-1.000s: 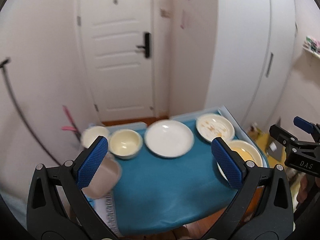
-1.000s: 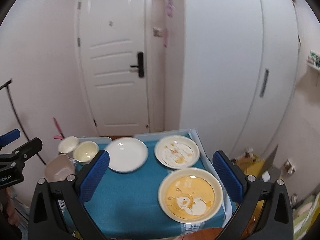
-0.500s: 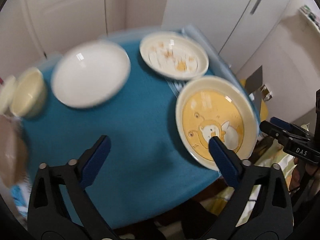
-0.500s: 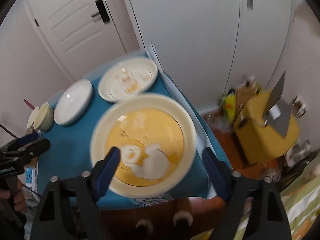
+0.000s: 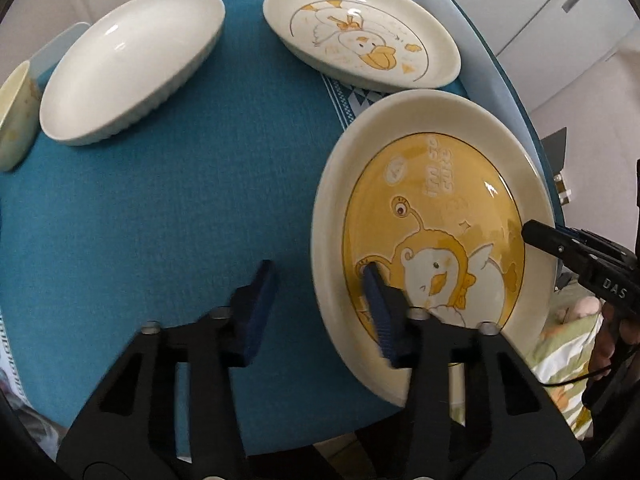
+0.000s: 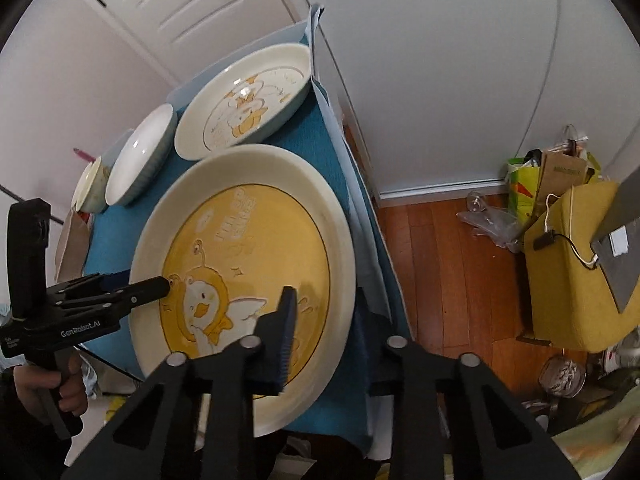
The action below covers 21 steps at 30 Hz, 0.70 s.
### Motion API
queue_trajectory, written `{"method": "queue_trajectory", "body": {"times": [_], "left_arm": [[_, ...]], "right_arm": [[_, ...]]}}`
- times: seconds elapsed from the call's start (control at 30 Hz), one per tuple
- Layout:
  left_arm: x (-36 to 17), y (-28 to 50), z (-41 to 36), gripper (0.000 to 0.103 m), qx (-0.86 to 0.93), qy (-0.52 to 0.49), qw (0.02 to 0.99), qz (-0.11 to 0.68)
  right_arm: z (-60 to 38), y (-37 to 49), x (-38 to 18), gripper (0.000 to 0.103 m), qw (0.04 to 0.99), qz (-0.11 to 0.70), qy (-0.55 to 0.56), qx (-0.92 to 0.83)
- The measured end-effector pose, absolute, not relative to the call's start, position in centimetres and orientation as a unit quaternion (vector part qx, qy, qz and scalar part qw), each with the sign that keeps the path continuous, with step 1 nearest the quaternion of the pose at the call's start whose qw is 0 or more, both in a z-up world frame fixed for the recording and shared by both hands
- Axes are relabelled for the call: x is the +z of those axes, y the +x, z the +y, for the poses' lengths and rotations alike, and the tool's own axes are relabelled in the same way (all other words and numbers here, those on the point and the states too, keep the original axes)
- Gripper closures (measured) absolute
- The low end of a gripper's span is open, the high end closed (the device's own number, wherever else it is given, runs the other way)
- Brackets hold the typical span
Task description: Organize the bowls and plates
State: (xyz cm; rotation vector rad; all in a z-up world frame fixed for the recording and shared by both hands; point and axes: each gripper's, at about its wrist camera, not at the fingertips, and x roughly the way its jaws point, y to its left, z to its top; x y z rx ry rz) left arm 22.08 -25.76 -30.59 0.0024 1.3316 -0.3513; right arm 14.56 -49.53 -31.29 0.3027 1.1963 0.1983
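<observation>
Both claws are closing astride opposite rims of the large round yellow cartoon ceramic plate [image 5: 432, 216]. The left claw [image 5: 320, 308] has not yet clamped it. Whether the right claw [image 6: 324, 336] presses it cannot be told.

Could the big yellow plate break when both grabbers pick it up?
Maybe. The left gripper and right gripper are closing their jaws over the yellow plate's glossy rim, so it might slip out. It sits at the table's edge beside a wooden floor, so a drop could smash it. The duck plate lies close behind; a tilted lift might bump it.
</observation>
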Motion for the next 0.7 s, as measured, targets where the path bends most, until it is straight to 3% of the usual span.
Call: {"method": "queue_trajectory", "body": {"times": [0.1,0.7], "left_arm": [[-30.5,21.9,-26.1,0.072,-0.161,-0.007,0.771,0.616],[-28.5,19.3,-29.6,0.073,-0.155,0.045,0.803,0.574]], "right_arm": [[-49.6,15.2,-31.5,0.089,0.808,0.566,0.129,0.100],[-48.8,15.8,-31.0,0.090,0.816,0.564,0.038,0.121]]}}
